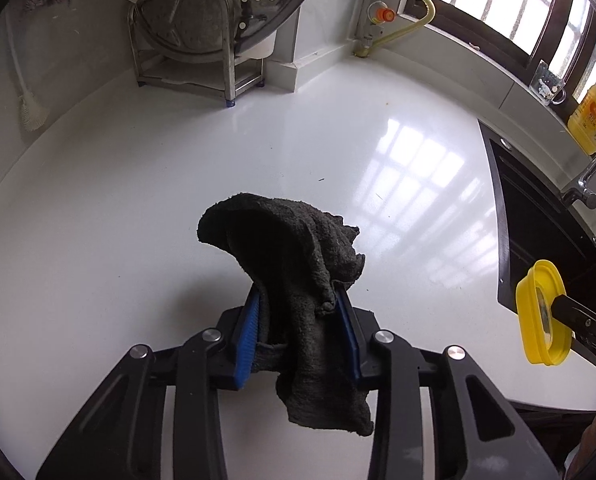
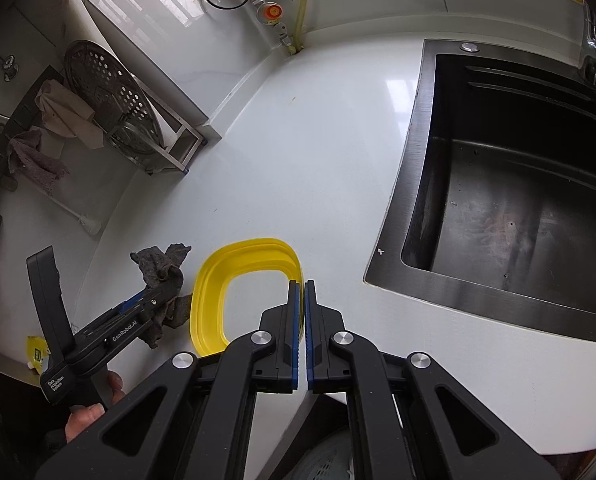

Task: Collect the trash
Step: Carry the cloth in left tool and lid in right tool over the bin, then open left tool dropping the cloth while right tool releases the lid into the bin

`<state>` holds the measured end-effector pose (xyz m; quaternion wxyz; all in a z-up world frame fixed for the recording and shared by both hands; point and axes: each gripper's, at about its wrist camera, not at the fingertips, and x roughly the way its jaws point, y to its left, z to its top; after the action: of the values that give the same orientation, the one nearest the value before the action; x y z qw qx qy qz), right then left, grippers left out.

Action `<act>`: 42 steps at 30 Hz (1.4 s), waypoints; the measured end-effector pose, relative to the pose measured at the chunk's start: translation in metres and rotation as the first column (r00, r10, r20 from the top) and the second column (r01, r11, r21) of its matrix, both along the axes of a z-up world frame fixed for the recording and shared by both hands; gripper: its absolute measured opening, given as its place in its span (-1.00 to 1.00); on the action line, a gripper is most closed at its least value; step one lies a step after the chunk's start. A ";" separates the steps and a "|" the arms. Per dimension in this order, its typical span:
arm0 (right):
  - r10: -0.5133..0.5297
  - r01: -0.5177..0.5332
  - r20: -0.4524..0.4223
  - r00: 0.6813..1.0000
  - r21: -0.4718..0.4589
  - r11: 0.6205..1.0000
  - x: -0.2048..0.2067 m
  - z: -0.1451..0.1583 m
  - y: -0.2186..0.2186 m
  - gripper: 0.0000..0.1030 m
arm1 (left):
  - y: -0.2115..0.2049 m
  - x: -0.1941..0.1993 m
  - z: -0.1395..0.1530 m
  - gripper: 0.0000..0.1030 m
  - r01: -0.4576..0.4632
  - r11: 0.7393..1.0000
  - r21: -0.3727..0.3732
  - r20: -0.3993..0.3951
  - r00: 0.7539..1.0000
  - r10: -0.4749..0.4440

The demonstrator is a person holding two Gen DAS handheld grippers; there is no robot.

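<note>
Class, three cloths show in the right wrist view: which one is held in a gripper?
The dark grey rag, pinched in the left gripper over the counter. The beige cloth and the mauve-grey cloth hang untouched by the rack.

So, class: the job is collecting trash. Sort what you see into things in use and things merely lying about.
In use:
- left gripper, shut on dark grey rag
- right gripper, shut on yellow plastic lid

Lying about:
- perforated steel steamer plate
- yellow detergent bottle
- black sink
</note>
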<state>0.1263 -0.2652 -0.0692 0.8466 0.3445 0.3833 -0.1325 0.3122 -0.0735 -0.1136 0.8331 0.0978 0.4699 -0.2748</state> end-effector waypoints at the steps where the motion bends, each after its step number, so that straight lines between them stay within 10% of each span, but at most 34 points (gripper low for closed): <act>1: 0.006 -0.006 0.001 1.000 0.000 1.000 -0.004 0.001 0.003 -0.95 | 0.004 -0.006 0.005 -0.33 -0.002 1.000 -0.001 0.014 1.000 0.002; 21: 0.192 -0.192 0.014 0.981 -0.018 0.981 -0.120 0.020 0.036 -0.95 | 0.029 -0.179 0.076 -0.33 -0.038 0.999 -0.028 0.088 0.995 0.041; 42: 0.332 -0.353 -0.181 0.926 -0.093 0.931 -0.215 -0.047 0.024 -0.95 | -0.010 -0.318 0.004 -0.28 -0.092 0.994 0.056 -0.065 0.993 0.096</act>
<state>-0.0884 -0.2415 -0.1166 0.8424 0.2068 0.4964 -0.0336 -0.0053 -0.0838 -0.1100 0.8260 0.0884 0.5089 -0.2257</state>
